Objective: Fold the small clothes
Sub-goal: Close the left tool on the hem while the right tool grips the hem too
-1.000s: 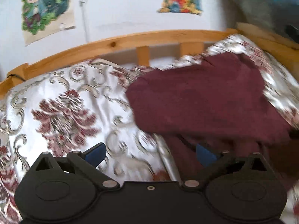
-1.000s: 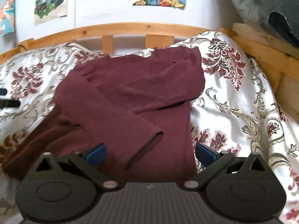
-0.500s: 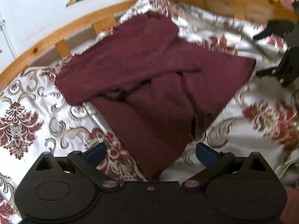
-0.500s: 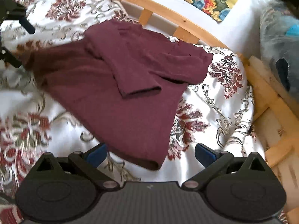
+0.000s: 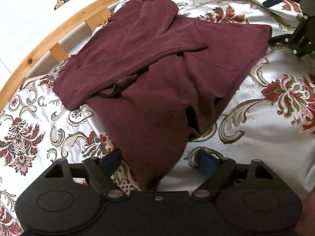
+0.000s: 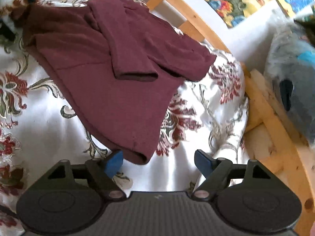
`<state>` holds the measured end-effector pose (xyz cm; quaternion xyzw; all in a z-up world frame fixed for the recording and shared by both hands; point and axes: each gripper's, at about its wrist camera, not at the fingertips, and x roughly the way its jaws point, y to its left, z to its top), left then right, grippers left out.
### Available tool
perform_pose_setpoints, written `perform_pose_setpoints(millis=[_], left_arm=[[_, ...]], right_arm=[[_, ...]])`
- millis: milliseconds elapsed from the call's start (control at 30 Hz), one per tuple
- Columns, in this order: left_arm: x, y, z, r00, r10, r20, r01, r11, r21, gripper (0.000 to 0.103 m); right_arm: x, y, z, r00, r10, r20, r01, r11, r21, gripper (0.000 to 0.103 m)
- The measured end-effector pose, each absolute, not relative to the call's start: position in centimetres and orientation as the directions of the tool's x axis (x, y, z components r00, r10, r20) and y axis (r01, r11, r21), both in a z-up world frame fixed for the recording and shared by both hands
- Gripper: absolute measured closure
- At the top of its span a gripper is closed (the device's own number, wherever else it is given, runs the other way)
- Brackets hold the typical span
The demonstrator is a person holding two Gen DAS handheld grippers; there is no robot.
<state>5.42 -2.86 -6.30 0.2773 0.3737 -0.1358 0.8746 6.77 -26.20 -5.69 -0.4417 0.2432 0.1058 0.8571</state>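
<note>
A maroon long-sleeved top (image 5: 149,68) lies on the floral bedspread (image 5: 265,118) with both sleeves folded across its body. My left gripper (image 5: 158,160) is open, its blue-padded fingers on either side of the top's near bottom corner. My right gripper (image 6: 158,160) is open at the other bottom corner of the top (image 6: 110,72), whose hem lies by its left finger (image 6: 114,162). The right gripper also shows at the top right of the left wrist view (image 5: 279,17).
A wooden bed rail (image 5: 49,39) curves behind the top, below a white wall with colourful posters (image 6: 236,2). A grey-blue bundle (image 6: 291,74) sits past the rail (image 6: 275,122) on the right. Bedspread surrounds the top on all sides.
Both grippers have pulled back and swung outward from the top's middle to its two bottom corners. The top has not changed its fold.
</note>
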Motion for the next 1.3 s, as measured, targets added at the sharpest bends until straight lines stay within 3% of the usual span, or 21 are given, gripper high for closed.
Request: perform_pose_setpoints(millis=[133,167,267,633,933,1033,1067,1100,1133,1167,1233,1300], left_arm=[[5.8,-2.8,-6.2,0.684,-0.016,-0.729,0.431,0.815,0.387,0.017],[5.9,-2.8,-6.3,0.683,-0.014,-0.730,0.430,0.815,0.387,0.017],[5.9,-3.0,-6.3,0.685,-0.007,-0.728,0.428,0.812,0.396,0.017],[5.6,-3.2,-6.4,0.702,0.015,-0.712,0.432,0.786,0.443,0.018],[4.9,-3.9,-6.9,0.750,0.049,-0.659,0.431,0.719,0.545,0.021],[4.6,-4.1,-7.0,0.757,0.042,-0.652,0.444,0.699,0.560,0.029],[4.5,-4.2,-7.1,0.757,0.036,-0.652,0.452,0.692,0.563,0.040],[4.3,-4.2,-7.1,0.756,0.026,-0.654,0.463,0.685,0.563,0.059],[4.2,-4.3,-7.2,0.753,0.020,-0.658,0.475,0.675,0.564,0.066],[4.1,-4.4,-7.3,0.754,0.024,-0.657,0.477,0.668,0.571,0.073],[4.1,-4.4,-7.4,0.756,0.027,-0.654,0.475,0.665,0.577,0.074],[4.2,-4.2,-7.3,0.757,0.034,-0.653,0.464,0.675,0.573,0.073]], right_arm=[[6.4,-25.0,-6.4,0.892,0.007,-0.453,-0.395,0.500,-0.770,0.020],[6.3,-24.7,-6.6,0.896,0.019,-0.444,-0.397,0.483,-0.780,0.029],[6.6,-24.4,-6.7,0.884,0.044,-0.466,-0.429,0.470,-0.771,0.094],[8.5,-30.3,-1.8,0.838,-0.003,-0.546,-0.302,0.830,-0.469,0.095],[10.3,-33.2,-1.7,0.773,0.016,-0.635,-0.252,0.925,-0.283,0.095],[10.5,-33.8,-1.7,0.768,0.016,-0.640,-0.232,0.939,-0.254,0.095],[10.6,-33.9,-1.8,0.764,0.021,-0.645,-0.229,0.943,-0.241,0.095],[10.6,-34.0,-1.9,0.759,0.026,-0.650,-0.231,0.945,-0.231,0.095],[10.7,-33.9,-2.0,0.756,0.028,-0.654,-0.238,0.942,-0.235,0.095],[10.6,-33.6,-2.1,0.754,0.023,-0.656,-0.248,0.935,-0.253,0.092],[10.1,-32.9,-2.4,0.761,0.011,-0.649,-0.281,0.907,-0.313,0.077],[9.4,-32.0,-2.7,0.770,0.003,-0.638,-0.325,0.863,-0.388,0.054]])
